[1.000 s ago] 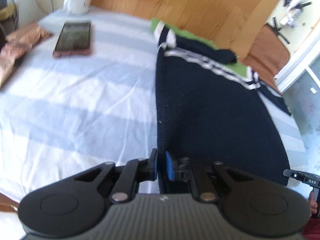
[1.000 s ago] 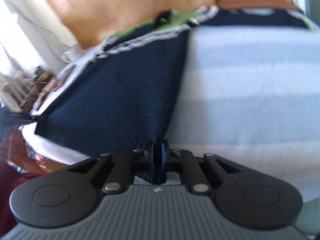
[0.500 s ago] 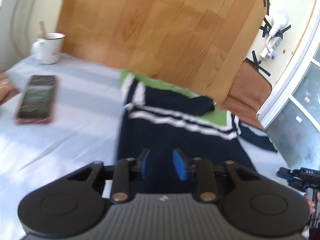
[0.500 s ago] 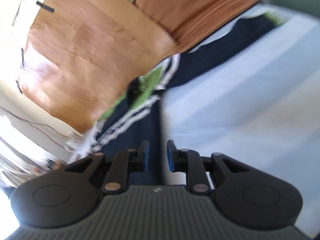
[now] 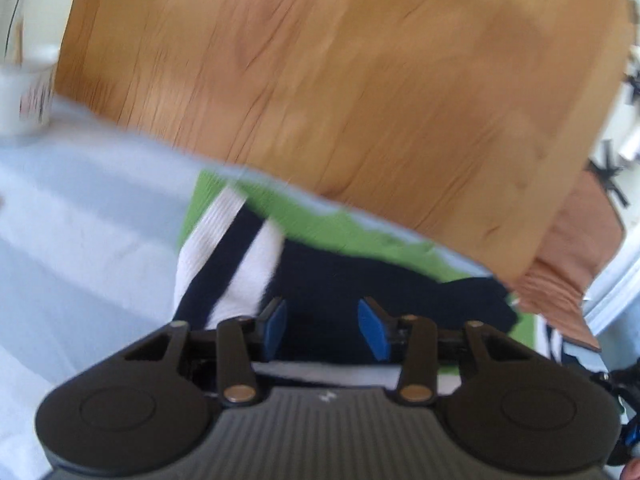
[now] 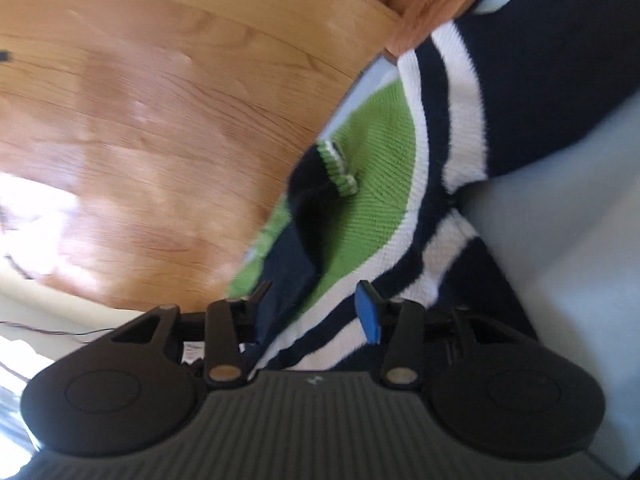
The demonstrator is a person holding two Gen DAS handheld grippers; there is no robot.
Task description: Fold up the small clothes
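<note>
A small navy knit sweater [image 5: 360, 292] with white stripes and a green yoke lies on the pale blue striped sheet [image 5: 80, 240]. My left gripper [image 5: 322, 328] is open and empty, close above the sweater's upper part near a striped sleeve. In the right wrist view the same sweater [image 6: 400, 184] shows its green yoke, striped shoulder and a navy cuff with green-white trim. My right gripper [image 6: 316, 308] is open and empty just above the striped shoulder area.
A wooden headboard [image 5: 340, 80] stands right behind the sweater; it also shows in the right wrist view [image 6: 160, 120]. A white mug [image 5: 24, 96] sits at the far left of the bed. A brown cushion [image 5: 576, 248] lies to the right.
Both grippers let go of the sweater's hem, opened wide, and moved forward over the sweater toward its collar end near the headboard.
</note>
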